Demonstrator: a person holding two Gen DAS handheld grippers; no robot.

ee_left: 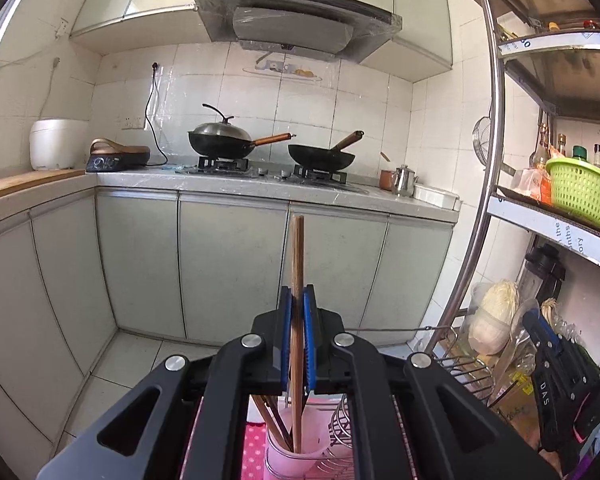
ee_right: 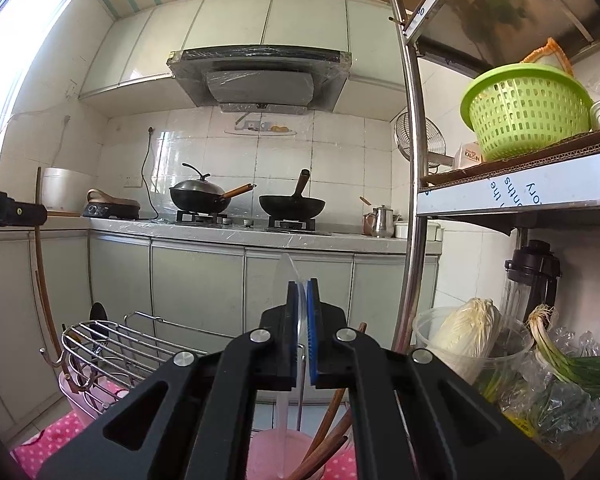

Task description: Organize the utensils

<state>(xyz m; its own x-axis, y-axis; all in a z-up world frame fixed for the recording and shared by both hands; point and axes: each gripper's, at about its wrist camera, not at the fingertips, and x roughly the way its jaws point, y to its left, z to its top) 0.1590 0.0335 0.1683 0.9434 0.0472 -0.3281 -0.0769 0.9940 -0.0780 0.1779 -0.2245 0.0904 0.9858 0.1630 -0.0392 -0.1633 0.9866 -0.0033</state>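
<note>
My left gripper (ee_left: 298, 300) is shut on a wooden chopstick (ee_left: 297, 256) held upright, its lower end inside a pink cup (ee_left: 296, 458) that holds other wooden chopsticks (ee_left: 272, 420). My right gripper (ee_right: 302, 292) is shut on a clear plastic spoon (ee_right: 286, 276), bowl end up, its handle reaching down into a pink cup (ee_right: 276, 452) with wooden chopsticks (ee_right: 324, 432). The right gripper (ee_left: 552, 356) also shows at the right edge of the left wrist view.
A wire dish rack (ee_right: 112, 344) stands on a pink dotted mat (ee_right: 52, 436). A steel shelf post (ee_right: 414, 200) rises on the right, with a green basket (ee_right: 524, 108), cabbage (ee_right: 468, 332) and scallions (ee_right: 568, 364). Two woks (ee_left: 320, 156) sit on the far stove.
</note>
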